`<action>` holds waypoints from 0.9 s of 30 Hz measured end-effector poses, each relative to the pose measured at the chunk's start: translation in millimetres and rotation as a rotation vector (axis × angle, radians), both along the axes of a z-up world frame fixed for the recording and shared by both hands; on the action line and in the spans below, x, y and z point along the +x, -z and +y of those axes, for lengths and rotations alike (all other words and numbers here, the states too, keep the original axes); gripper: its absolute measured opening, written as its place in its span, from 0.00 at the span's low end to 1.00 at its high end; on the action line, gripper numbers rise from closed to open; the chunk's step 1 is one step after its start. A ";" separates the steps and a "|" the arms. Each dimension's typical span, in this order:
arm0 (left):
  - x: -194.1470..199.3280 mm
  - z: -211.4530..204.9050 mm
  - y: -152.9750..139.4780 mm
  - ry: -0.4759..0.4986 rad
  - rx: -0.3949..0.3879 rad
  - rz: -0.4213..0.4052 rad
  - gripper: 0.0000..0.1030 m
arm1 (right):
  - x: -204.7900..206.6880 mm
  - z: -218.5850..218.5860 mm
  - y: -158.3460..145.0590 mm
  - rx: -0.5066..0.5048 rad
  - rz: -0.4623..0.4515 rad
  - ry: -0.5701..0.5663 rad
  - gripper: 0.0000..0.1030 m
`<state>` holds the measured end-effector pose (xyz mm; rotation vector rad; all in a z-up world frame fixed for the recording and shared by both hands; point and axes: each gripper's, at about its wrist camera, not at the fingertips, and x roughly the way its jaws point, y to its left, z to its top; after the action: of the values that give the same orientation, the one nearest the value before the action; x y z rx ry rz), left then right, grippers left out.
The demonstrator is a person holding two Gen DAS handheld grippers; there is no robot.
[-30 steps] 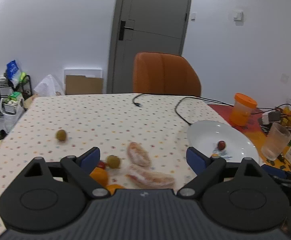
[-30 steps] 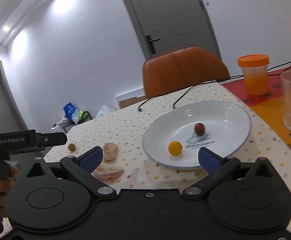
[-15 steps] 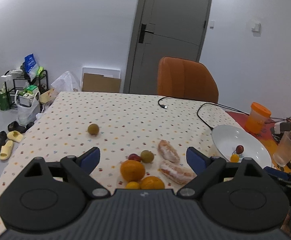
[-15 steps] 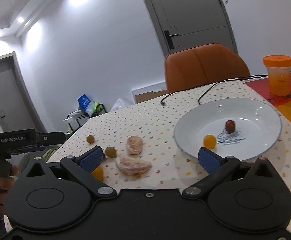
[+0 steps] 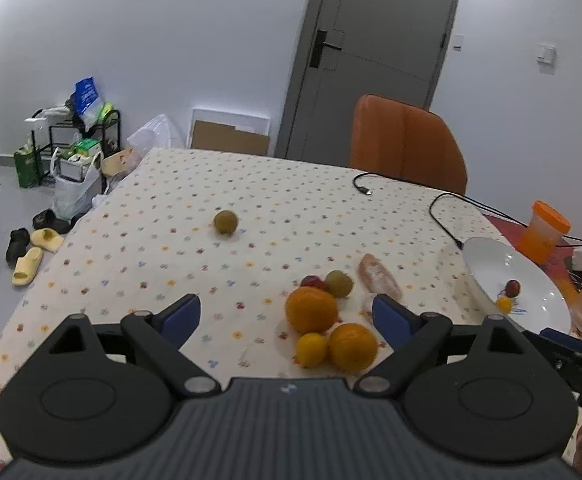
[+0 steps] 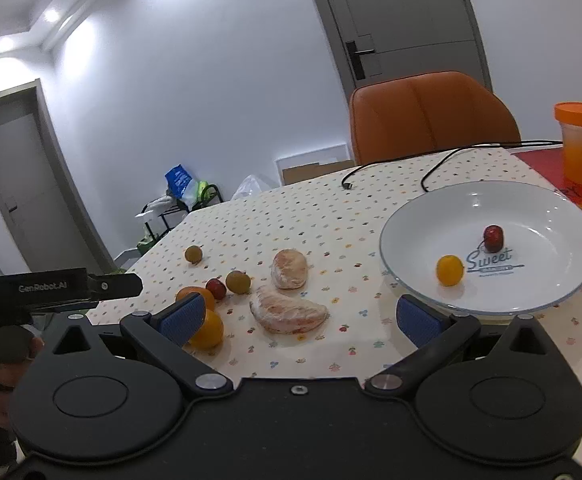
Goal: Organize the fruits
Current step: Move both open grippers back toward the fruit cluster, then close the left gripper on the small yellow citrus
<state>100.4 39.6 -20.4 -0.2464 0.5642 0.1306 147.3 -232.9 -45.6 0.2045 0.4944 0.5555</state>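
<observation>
Both grippers hang over the desk (image 5: 219, 184) with nothing in them: the left gripper (image 5: 287, 314) has its fingers wide apart, and so does the right gripper (image 6: 301, 314). The plate (image 6: 411, 216) sits at the right side and already holds a red fruit (image 6: 493, 238) and a small yellow one (image 6: 449, 269). The rest lies loose on the cloth: two oranges (image 5: 311, 309), a yellow fruit (image 5: 311, 349), a red one (image 5: 311, 281) and a green one (image 5: 339, 283) packed close together, two peeled segments (image 6: 289, 314) just beside them, and a lone green fruit (image 5: 225, 221) well apart toward the far side. The cluster is probably the main hazard: the pieces touch or nearly touch, so fingers closing on one could nudge its neighbours and set round fruit rolling across the desk, perhaps off the edge. The segments look soft and wrapped in film, so a hard squeeze could crush them, and a light one could let them slip. A cable (image 6: 443, 160) runs close behind the plate and could snag a gripper reaching in. A fruit dropped onto the plate may knock those already there.
</observation>
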 end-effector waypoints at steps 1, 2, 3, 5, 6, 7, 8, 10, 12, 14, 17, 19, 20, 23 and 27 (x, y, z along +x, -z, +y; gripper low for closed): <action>0.3 2.0 2.5 -0.003 -0.004 0.004 0.89 | 0.1 1.6 0.6 -0.005 -0.002 -0.004 1.00; 0.7 3.7 4.6 -0.007 -0.007 0.010 0.87 | 0.0 3.2 1.3 -0.011 -0.003 -0.008 1.00; 0.8 5.0 6.9 -0.012 -0.007 0.015 0.87 | 0.9 4.4 1.9 -0.015 -0.004 -0.012 1.00; 1.2 6.4 11.1 -0.015 -0.008 0.017 0.81 | 2.4 6.2 2.7 -0.020 -0.006 -0.007 1.00; 1.9 6.9 13.3 -0.013 -0.008 0.020 0.79 | 3.8 7.0 2.9 -0.021 -0.005 -0.007 1.00; 3.0 7.2 15.2 -0.009 -0.011 0.024 0.76 | 4.6 7.6 3.5 -0.022 -0.004 -0.009 1.00; 4.6 7.3 17.4 -0.008 -0.014 0.029 0.70 | 5.5 8.7 4.0 -0.025 -0.003 -0.011 0.99; 8.5 8.2 23.4 -0.006 -0.023 0.047 0.62 | 6.7 10.8 4.8 -0.033 -0.003 -0.018 0.99; 11.8 9.1 28.7 -0.004 -0.039 0.064 0.54 | 8.0 13.5 5.6 -0.040 -0.002 -0.022 0.98; 15.0 9.5 33.5 0.002 -0.046 0.077 0.49 | 9.8 15.7 7.2 -0.047 0.002 -0.025 0.96; 17.4 8.4 38.3 0.019 -0.052 0.081 0.46 | 13.6 20.3 10.1 -0.060 0.012 -0.036 0.90; 18.2 6.7 39.7 0.027 -0.053 0.071 0.45 | 16.2 23.0 12.1 -0.067 0.018 -0.041 0.88; 19.1 5.6 39.7 0.032 -0.050 0.066 0.44 | 17.0 24.0 12.9 -0.067 0.023 -0.041 0.87; 22.2 4.2 39.6 0.045 -0.056 0.062 0.43 | 19.3 27.0 14.1 -0.072 0.026 -0.047 0.87; 24.5 -1.6 41.0 0.076 -0.066 0.064 0.41 | 22.0 30.9 14.1 -0.078 0.027 -0.054 0.87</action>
<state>124.9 38.0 -61.4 -0.2853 0.6414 0.0465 169.3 -202.0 -59.7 0.1249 0.5484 0.5858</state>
